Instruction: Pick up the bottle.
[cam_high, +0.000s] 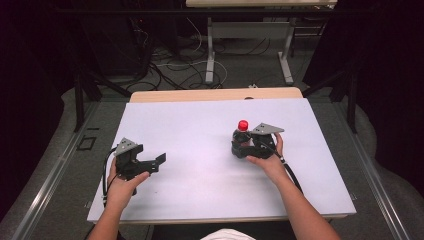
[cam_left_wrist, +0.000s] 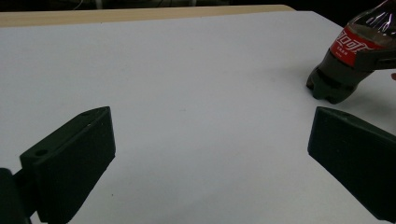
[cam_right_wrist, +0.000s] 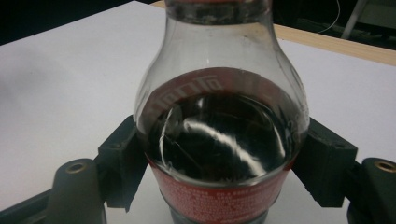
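Cola bottle (cam_right_wrist: 219, 140) stands upright on the white table (cam_high: 190, 130), right of centre, with the right gripper (cam_high: 246, 148) clamped on its labelled belly, jaws pressing either side. Grasping looks done; lifting it straight up seems next. Left gripper (cam_left_wrist: 205, 154) waits apart, jaws wide and empty.

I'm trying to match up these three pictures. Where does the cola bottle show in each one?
High view: the bottle stands right of centre on the white table, in the right gripper.
Left gripper view: top right corner, tilted, beyond the wide-open jaws.
Right gripper view: dead centre, close up, a jaw pressed on each side.
Shared landmark: the bottle's red label.
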